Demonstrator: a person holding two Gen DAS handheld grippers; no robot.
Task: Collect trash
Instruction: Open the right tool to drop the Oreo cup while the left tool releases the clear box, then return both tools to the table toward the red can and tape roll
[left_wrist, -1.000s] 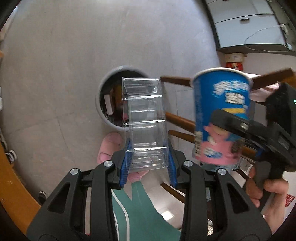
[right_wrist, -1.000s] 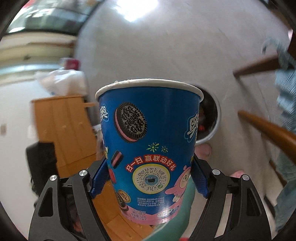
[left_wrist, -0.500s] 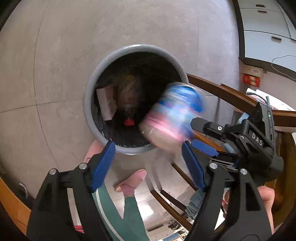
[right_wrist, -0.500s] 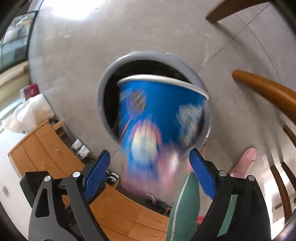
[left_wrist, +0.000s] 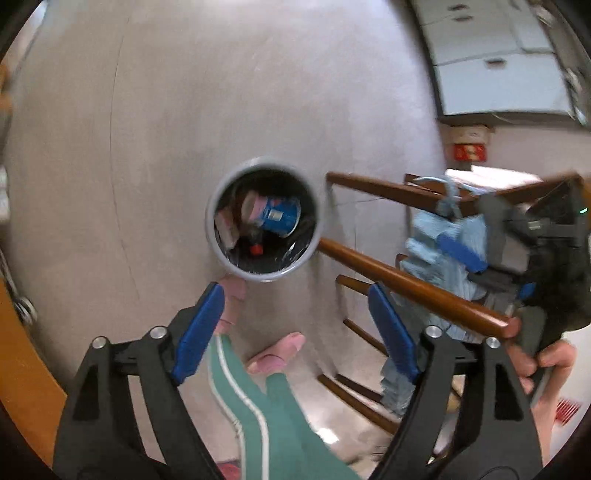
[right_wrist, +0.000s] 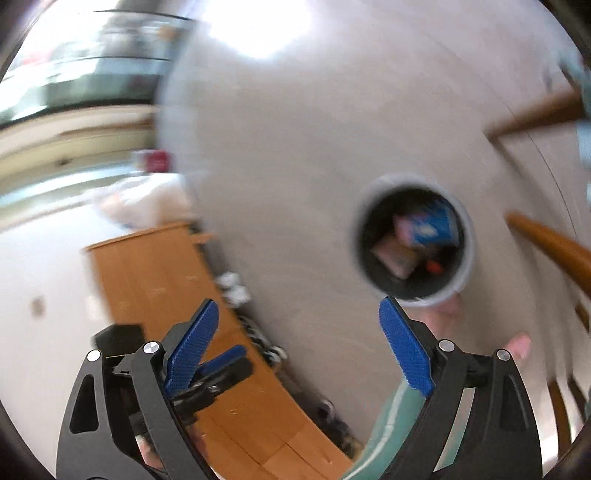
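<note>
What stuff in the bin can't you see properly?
- Clear plastic tray: cannot be made out inside the bin in either view; the dark inside and glare swallow it.
- Blue cup: its print is too small in the left view, smeared by blur in the right view.
- Small red thing: too small to name.
- Pale packet: blurred in the right view, unreadable.
- Bin's bottom: covered by the rubbish.

Cup (left_wrist: 276, 216) in bin (left_wrist: 221, 254) (on floor (left_wrist: 147, 147))
</note>
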